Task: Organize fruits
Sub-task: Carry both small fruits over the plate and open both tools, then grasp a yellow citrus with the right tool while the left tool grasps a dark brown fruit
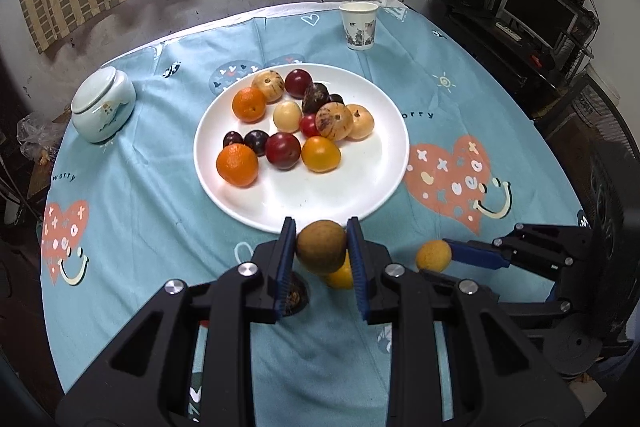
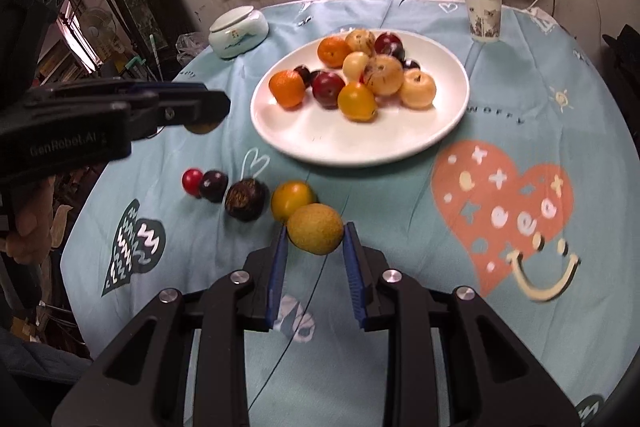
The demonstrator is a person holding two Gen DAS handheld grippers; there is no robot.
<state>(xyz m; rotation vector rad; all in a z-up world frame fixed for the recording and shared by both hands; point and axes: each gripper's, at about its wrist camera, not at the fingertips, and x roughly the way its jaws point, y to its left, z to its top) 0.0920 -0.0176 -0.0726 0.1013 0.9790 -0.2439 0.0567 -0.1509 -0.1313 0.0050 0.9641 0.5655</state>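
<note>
Grippers both loaded: left gripper (image 1: 321, 243) pinches a brown fruit (image 1: 321, 246), right gripper (image 2: 315, 235) a yellow fruit (image 2: 315, 234), probably headed to the plate (image 1: 320, 203) (four fruits remain on cloth).

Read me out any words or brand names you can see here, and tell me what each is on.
"GenRobot.AI": side of the left gripper, right wrist view.
"worry": printed repeatedly on the blue tablecloth.
Paper cup: printed pattern, no readable text.
Lidded ceramic jar: painted picture only.

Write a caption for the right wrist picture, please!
Right gripper holds a yellow-brown fruit before the white plate.
</note>
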